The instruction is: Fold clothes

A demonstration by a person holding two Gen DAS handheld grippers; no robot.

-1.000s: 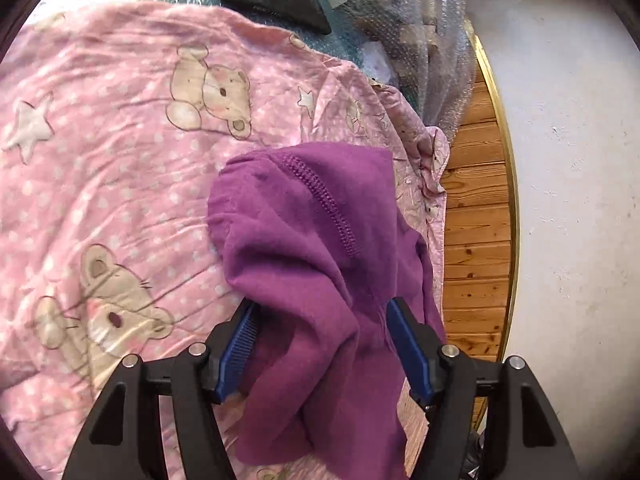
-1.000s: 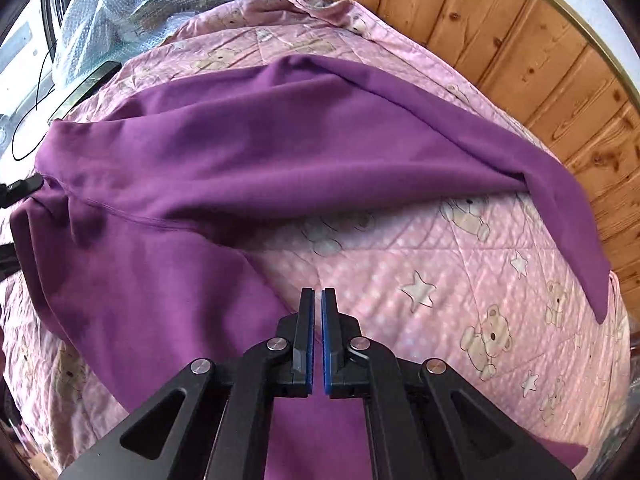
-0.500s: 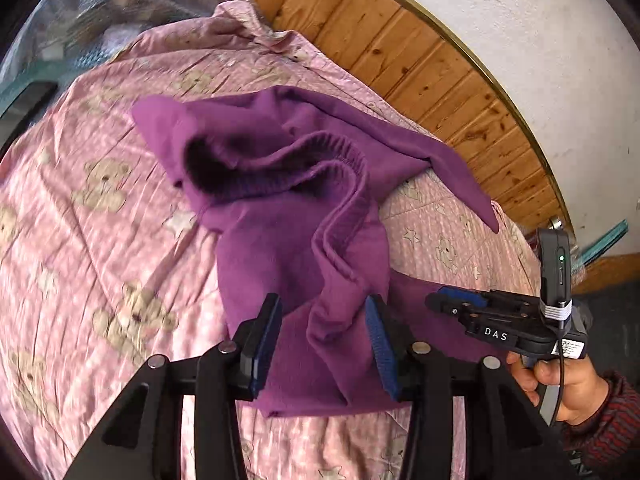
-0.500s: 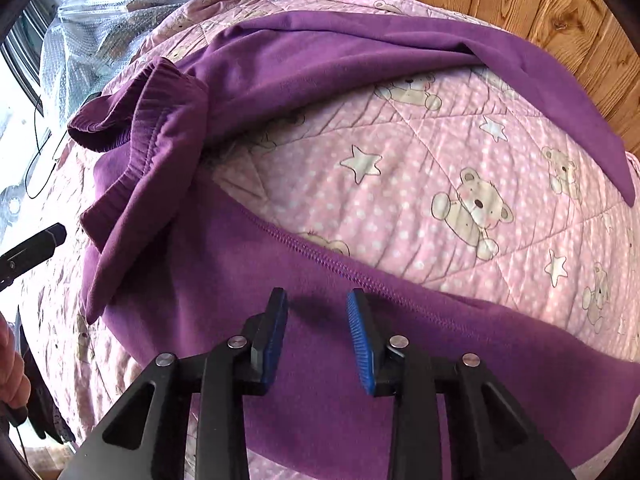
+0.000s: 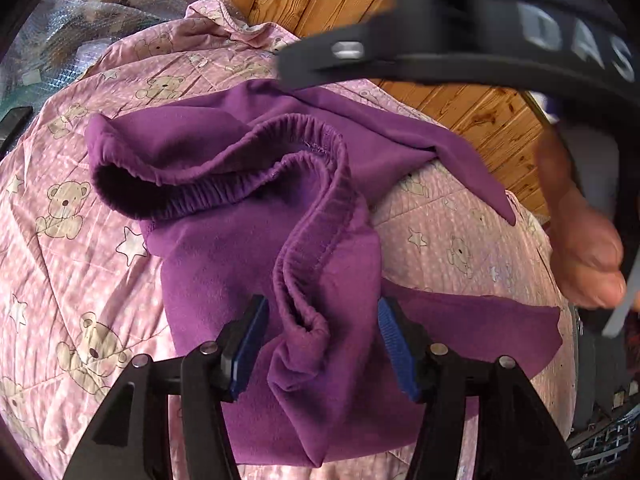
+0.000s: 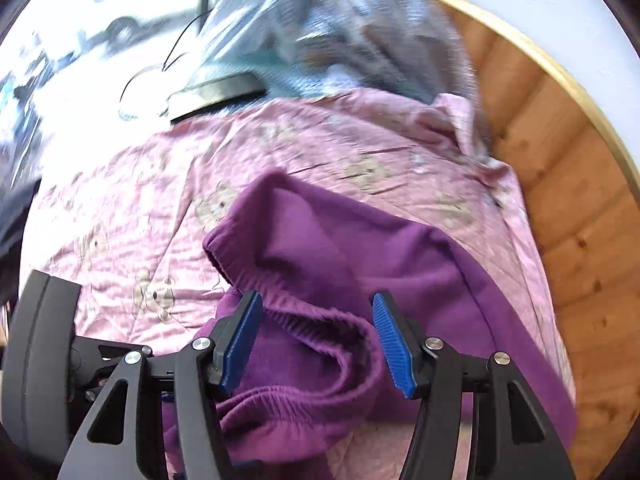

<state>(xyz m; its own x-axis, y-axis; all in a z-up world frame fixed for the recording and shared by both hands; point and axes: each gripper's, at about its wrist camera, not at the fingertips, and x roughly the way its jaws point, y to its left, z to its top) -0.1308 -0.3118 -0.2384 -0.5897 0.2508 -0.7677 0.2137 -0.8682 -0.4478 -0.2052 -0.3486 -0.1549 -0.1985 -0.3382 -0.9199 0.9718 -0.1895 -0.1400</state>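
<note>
Purple trousers (image 5: 256, 248) bunched on pink quilt (image 5: 72, 264), waistband (image 5: 316, 208) twisted. Left tool (image 5: 320, 344) spread, straddling waistband. Right tool (image 6: 316, 340) spread over same bunch. Risk: pinching several layers, fold goes crooked; tools collide.

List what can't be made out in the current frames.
- Left wrist view: the right gripper is a close blur that hides the wall and where the upper leg of the purple trousers goes.
- Right wrist view: motion blur smears the blanket print and background clutter.
- Both views: frame edges cut the trousers' near end.
</note>
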